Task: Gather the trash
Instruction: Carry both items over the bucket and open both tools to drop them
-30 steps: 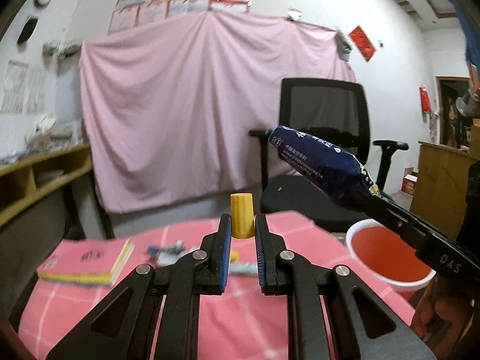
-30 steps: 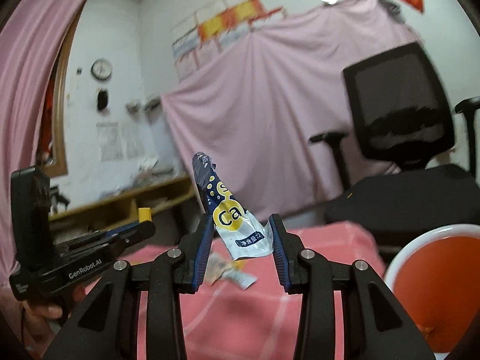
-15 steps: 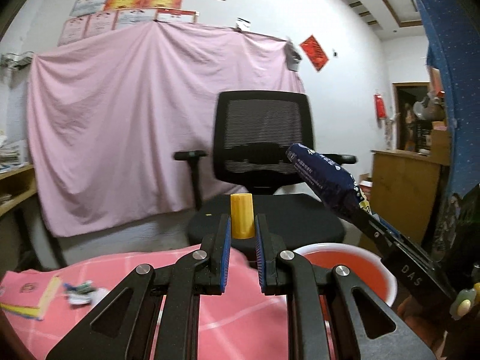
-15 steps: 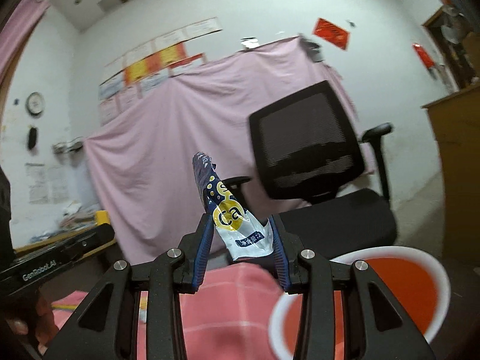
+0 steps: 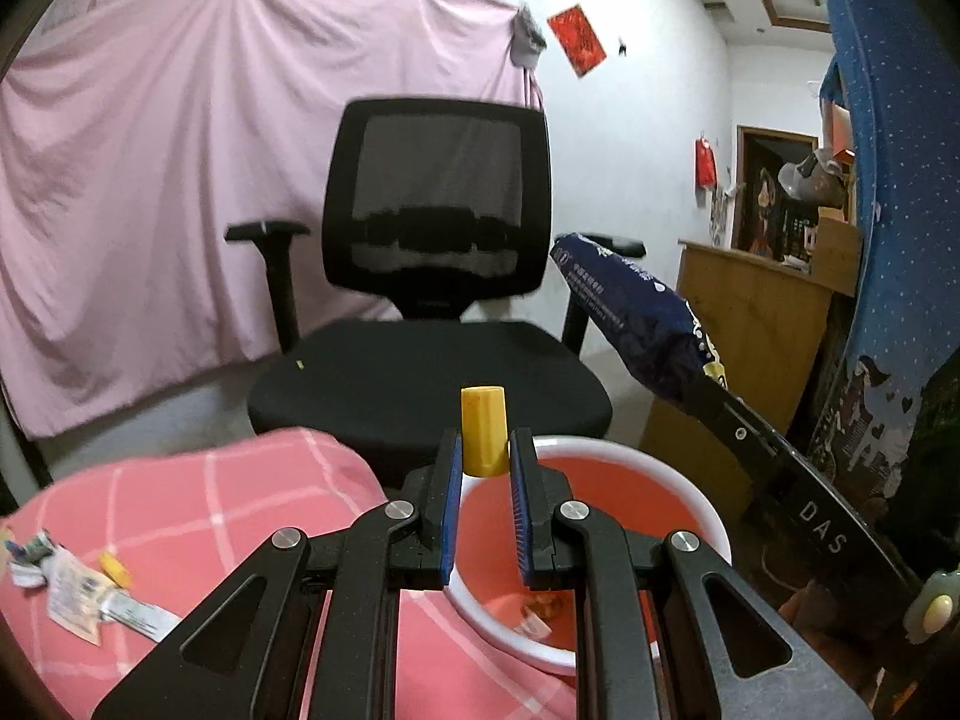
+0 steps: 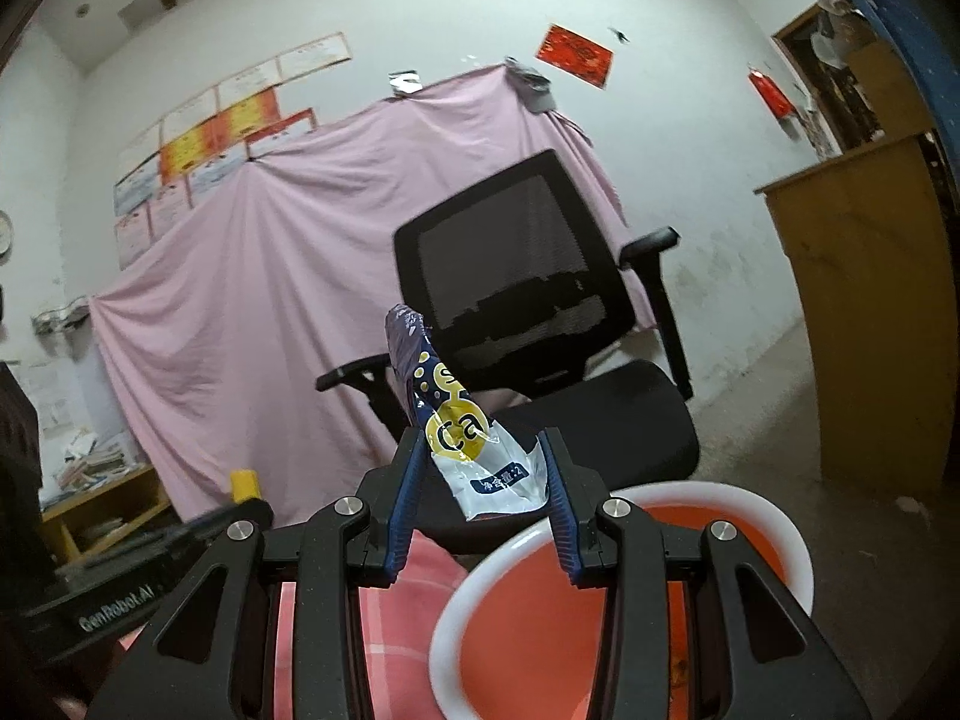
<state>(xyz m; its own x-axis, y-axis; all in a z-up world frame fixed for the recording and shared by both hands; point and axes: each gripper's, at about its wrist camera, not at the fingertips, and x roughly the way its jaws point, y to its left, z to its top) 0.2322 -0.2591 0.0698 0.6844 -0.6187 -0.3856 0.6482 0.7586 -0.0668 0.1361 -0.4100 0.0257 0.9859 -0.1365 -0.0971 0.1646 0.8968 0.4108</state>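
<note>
Left wrist view: the left gripper (image 5: 485, 456) is clenched on a small yellow cap (image 5: 483, 439), which stands upright between the blue pads (image 5: 452, 504) near their tips. The gripper tilts a little downward, its tips over the near rim of a white-rimmed red bin (image 5: 690, 498) that sits just past the edge of the pink checked tablecloth (image 5: 198, 498). Scraps lie in the bottom of the bin. To the left on the cloth rest paper wrappers (image 5: 90, 594) and a yellow bit (image 5: 115, 569). From the right, the right gripper (image 5: 699, 384) reaches in slantwise above the bin, grasping a dark blue snack bag (image 5: 624, 318) that sticks out past its tips. Beyond stand a black office chair (image 5: 432, 228) and a pink sheet (image 5: 150, 180) hung on the wall.

Right wrist view: the right gripper (image 6: 483, 468) points nearly level, its pads pressing the crumpled base of the snack bag (image 6: 456, 420), which rises upright between them. Below lies the bin (image 6: 498, 564), its rim under the right finger. At lower left the left gripper (image 6: 240, 516) shows with the cap (image 6: 245, 485). Farther off are the chair (image 6: 528, 264) and a wooden cabinet (image 6: 864, 276).
</note>
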